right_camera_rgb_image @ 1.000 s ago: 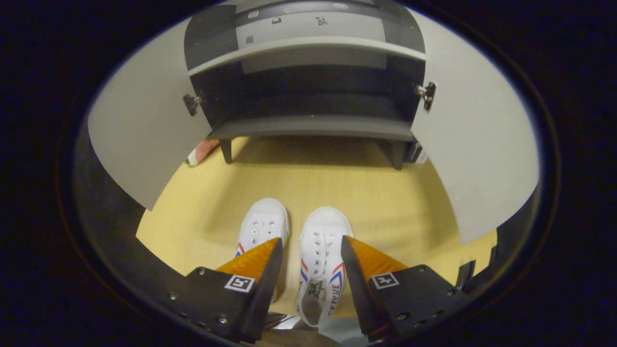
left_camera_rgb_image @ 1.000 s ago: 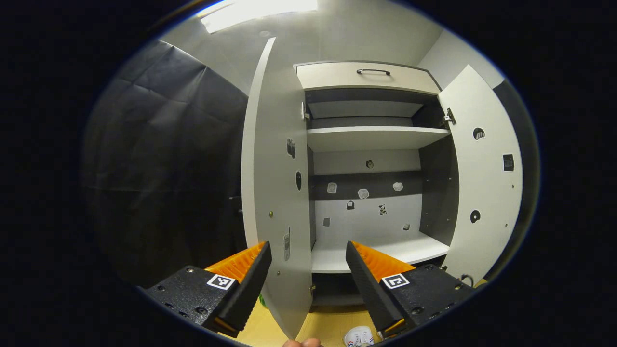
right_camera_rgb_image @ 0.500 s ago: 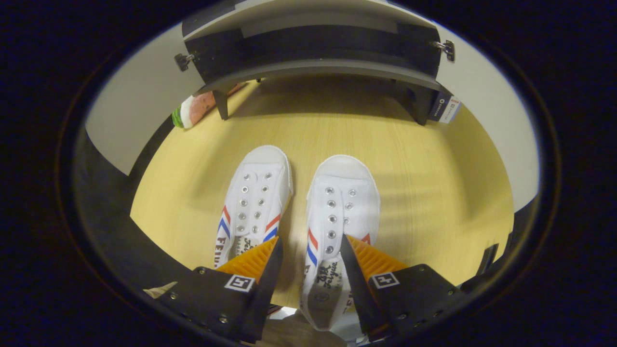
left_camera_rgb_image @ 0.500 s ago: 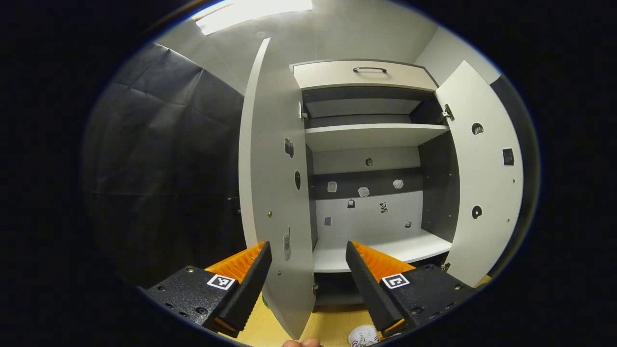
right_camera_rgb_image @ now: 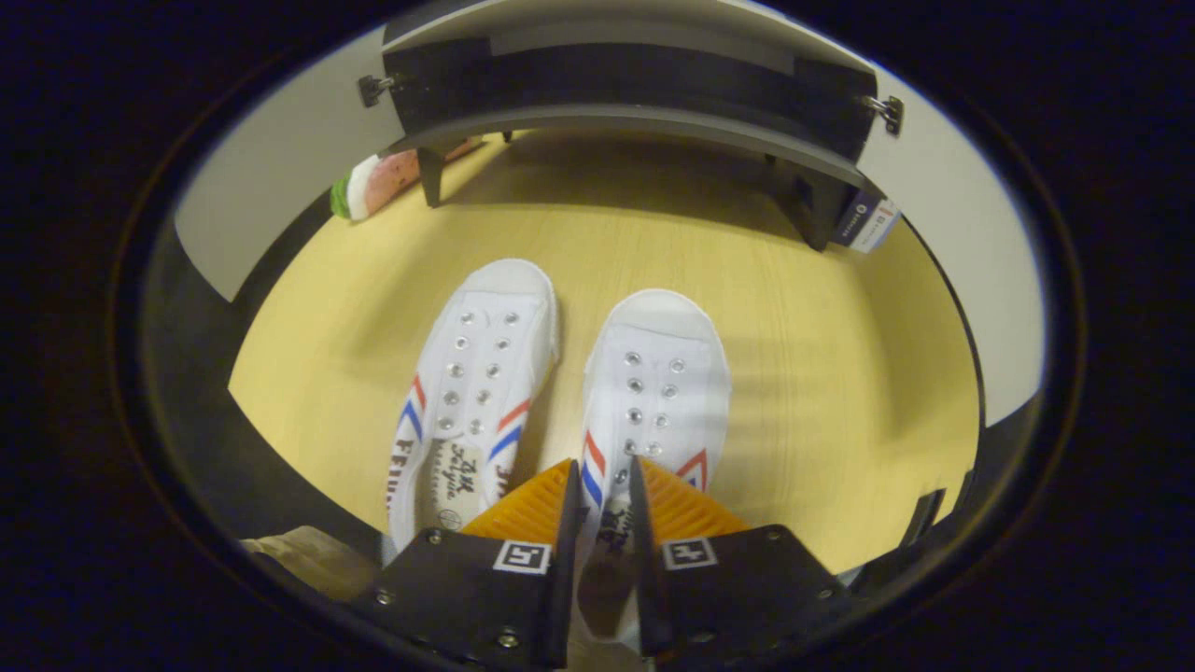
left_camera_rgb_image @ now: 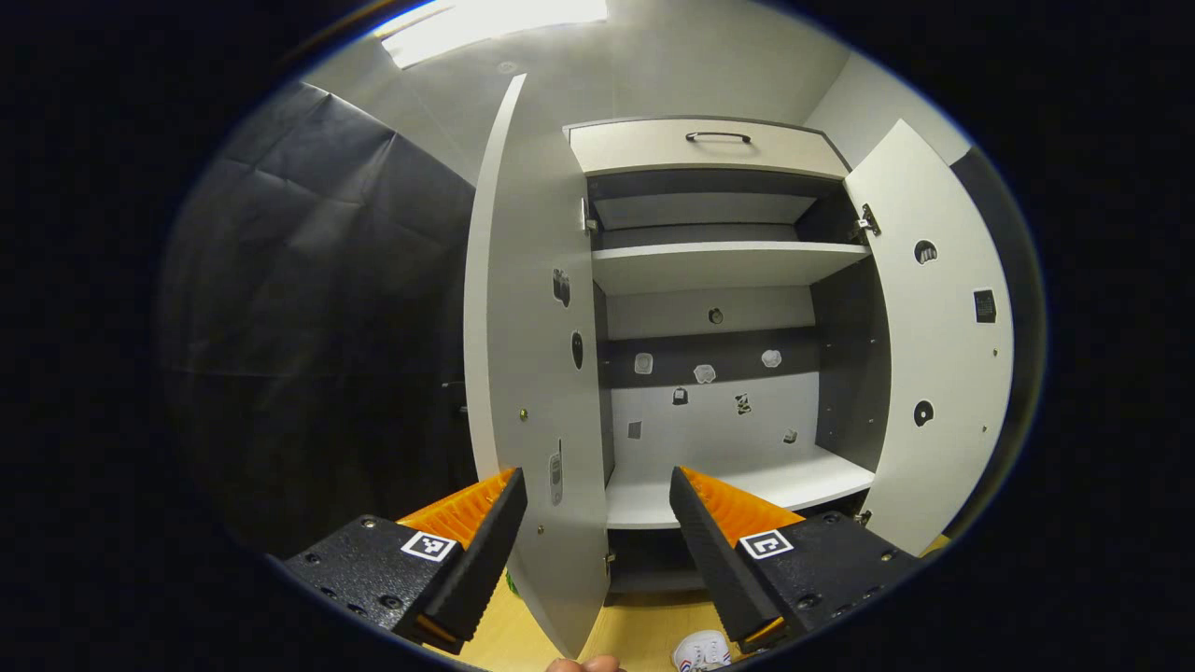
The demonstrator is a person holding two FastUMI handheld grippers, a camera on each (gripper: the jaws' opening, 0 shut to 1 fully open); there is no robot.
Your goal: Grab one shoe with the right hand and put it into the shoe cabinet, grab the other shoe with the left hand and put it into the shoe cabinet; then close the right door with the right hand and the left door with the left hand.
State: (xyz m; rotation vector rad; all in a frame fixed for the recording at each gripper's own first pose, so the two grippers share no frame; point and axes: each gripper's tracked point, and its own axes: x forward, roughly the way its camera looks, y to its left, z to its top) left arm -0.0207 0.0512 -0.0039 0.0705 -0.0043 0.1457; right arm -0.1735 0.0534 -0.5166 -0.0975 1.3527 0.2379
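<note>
- In the right gripper view, the right claw is clenched on the right shoe: its 2 fingers have narrowed onto the inner side wall of the shoe's opening, 1 finger outside it and 1 inside.
- That shoe is a white canvas sneaker with metal eyelets, no laces and red and blue chevron stripes on its side; it sits on the yellow wooden floor, toe toward the cabinet.
- The left shoe lies just beside it, touching or nearly so at the forefoot, with the same stripes. Dark capital letters run along its outer side, starting "FE"; the rest is cut off. Handwritten-style print on its insole is too small to read.
- The shoe cabinet stands beyond the shoes on short dark legs, both doors swung open.
- A red, white and green item lies on the floor by the cabinet's left leg; a dark blue and white box leans by its right leg, its print illegible.
- In the left gripper view, the left claw is released, fingers wide apart and holding nothing, raised before the cabinet.
- The left door and right door stand open, showing 2 white shelves, with a drawer with a dark handle on top.
- Small stickers dot the back panel and doors; none is legible.
</note>
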